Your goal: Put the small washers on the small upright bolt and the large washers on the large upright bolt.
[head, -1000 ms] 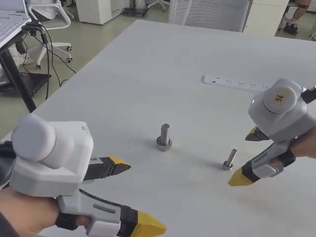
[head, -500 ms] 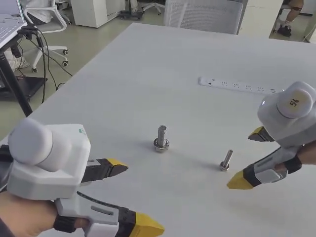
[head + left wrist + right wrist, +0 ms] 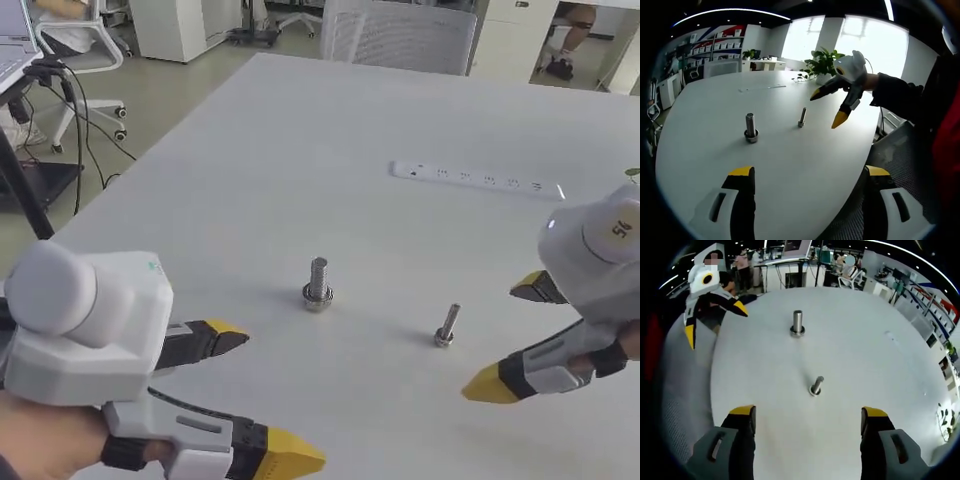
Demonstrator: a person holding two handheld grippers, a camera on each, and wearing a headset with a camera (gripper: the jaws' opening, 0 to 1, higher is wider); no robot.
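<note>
Jaws wide, empty both sides; small bolt (image 3: 445, 326) upright ahead of right gripper (image 3: 492, 340), large bolt (image 3: 318, 284) nearer left gripper (image 3: 282, 400).

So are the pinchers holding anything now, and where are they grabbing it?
Nothing is held: the left gripper and the right gripper are both open and empty.

The white, yellow-tipped right gripper (image 3: 492, 341) has a round white cap (image 3: 620, 228) on top, up behind its jaws. Two dark digits are printed on that cap. They sit tilted and look like 56, but it is hard to be sure. The white, yellow-tipped left gripper (image 3: 283, 400) has a tiny green mark (image 3: 155, 266) on its body, behind its jaws. It is too small to read.
</note>
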